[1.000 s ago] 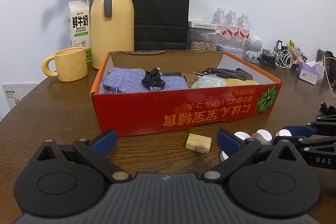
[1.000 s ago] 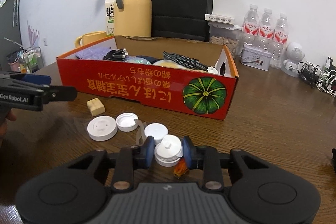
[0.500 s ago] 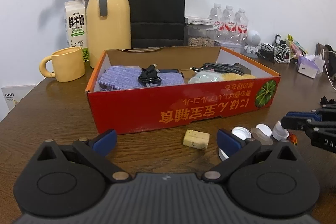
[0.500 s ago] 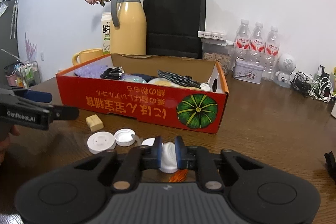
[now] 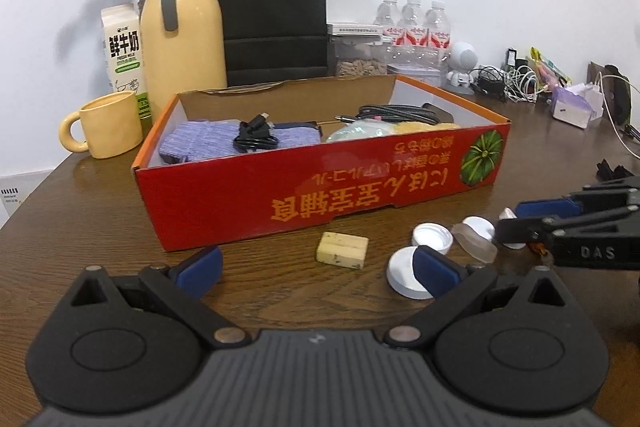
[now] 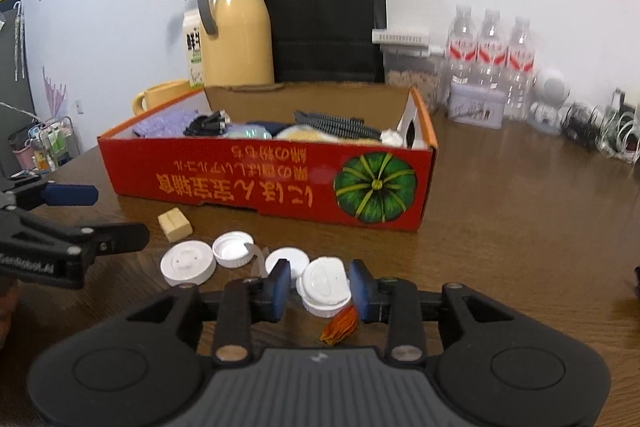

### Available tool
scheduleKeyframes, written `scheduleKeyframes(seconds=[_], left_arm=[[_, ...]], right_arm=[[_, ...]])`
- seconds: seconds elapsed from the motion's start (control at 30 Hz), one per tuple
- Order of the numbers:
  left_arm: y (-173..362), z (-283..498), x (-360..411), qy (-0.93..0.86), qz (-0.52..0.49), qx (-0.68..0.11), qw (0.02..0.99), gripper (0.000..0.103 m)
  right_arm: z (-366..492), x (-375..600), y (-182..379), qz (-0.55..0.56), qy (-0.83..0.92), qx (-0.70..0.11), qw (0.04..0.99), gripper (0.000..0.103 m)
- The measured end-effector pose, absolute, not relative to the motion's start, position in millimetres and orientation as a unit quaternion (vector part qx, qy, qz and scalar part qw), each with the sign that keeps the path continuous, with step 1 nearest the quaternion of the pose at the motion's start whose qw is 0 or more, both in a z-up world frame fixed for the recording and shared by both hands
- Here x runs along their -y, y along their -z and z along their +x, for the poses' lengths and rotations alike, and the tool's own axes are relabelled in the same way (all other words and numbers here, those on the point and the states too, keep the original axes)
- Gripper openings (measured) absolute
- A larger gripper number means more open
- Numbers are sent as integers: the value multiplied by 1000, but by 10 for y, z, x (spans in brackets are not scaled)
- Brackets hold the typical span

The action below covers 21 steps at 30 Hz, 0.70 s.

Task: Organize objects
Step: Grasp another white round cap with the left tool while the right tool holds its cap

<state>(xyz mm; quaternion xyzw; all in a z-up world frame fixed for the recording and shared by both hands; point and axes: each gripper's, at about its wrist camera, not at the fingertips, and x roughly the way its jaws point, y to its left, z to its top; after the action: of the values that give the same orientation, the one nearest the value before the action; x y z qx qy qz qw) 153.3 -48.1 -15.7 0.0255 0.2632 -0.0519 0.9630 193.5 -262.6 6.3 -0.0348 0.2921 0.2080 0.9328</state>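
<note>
A red cardboard box (image 5: 320, 187) (image 6: 280, 183) holds cables, a purple cloth and other items. In front of it lie several white lids (image 6: 186, 262) (image 5: 433, 238), a beige block (image 5: 342, 250) (image 6: 175, 224) and an orange scrap (image 6: 340, 321). My right gripper (image 6: 318, 285) is open, its pads either side of a white cap (image 6: 325, 285), not squeezing it. My left gripper (image 5: 316, 267) is open and empty, low over the table facing the block.
Behind the box stand a yellow thermos (image 5: 182, 23), a yellow mug (image 5: 108, 125), a milk carton (image 5: 124, 55), a black paper bag (image 5: 272, 15) and water bottles (image 5: 412, 23). Cables and a small white robot figure (image 5: 462, 65) lie at the back right.
My right gripper was shut on the white cap half a second ago; now its jaws have opened and the cap sits between them on the table. The left gripper shifted slightly left.
</note>
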Motion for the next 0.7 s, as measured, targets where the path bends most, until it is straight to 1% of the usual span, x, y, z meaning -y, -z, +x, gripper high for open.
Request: scheduleKeyframes(seconds=[0.03, 0.1, 0.13, 0.17, 0.3, 0.33, 0.4, 0.43, 0.47, 0.5, 0.63, 0.67, 0.7], left_arm=[[159, 1526, 495, 53, 26, -263, 963, 103], [161, 1516, 522, 54, 27, -264, 963, 103], [164, 1510, 536, 56, 27, -265, 962, 103], [166, 1503, 551, 58, 28, -265, 962, 103], [177, 1497, 629, 66, 32, -272, 960, 103], [182, 1496, 646, 68, 32, -274, 959, 103], [190, 1497, 676, 73, 32, -277, 958, 103], [192, 1499, 693, 75, 33, -279, 957, 103], [198, 1502, 710, 76, 34, -281, 956, 103], [204, 1511, 727, 77, 34, -284, 955, 103], [217, 1534, 813, 88, 35, -291, 952, 103], [222, 1539, 842, 91, 35, -292, 951, 103], [226, 1550, 874, 95, 37, -294, 950, 100]], right_arm=[[1939, 2628, -62, -33, -210, -292, 933, 31], [1920, 2626, -64, -33, -213, -287, 933, 24], [1905, 2622, -68, -33, -216, -284, 934, 22], [1888, 2616, -73, -36, -218, -279, 934, 16], [1855, 2607, -90, -41, -218, -270, 937, 14], [1857, 2613, -93, -39, -216, -270, 938, 14], [1884, 2628, -90, -34, -211, -276, 937, 19], [1906, 2635, -84, -31, -211, -281, 936, 22], [1928, 2645, -77, -27, -210, -286, 934, 28], [1946, 2653, -72, -24, -209, -288, 934, 32], [2033, 2689, -47, -7, -208, -303, 930, 33], [2041, 2688, -44, -5, -211, -304, 929, 32], [2036, 2683, -42, -6, -213, -303, 929, 29]])
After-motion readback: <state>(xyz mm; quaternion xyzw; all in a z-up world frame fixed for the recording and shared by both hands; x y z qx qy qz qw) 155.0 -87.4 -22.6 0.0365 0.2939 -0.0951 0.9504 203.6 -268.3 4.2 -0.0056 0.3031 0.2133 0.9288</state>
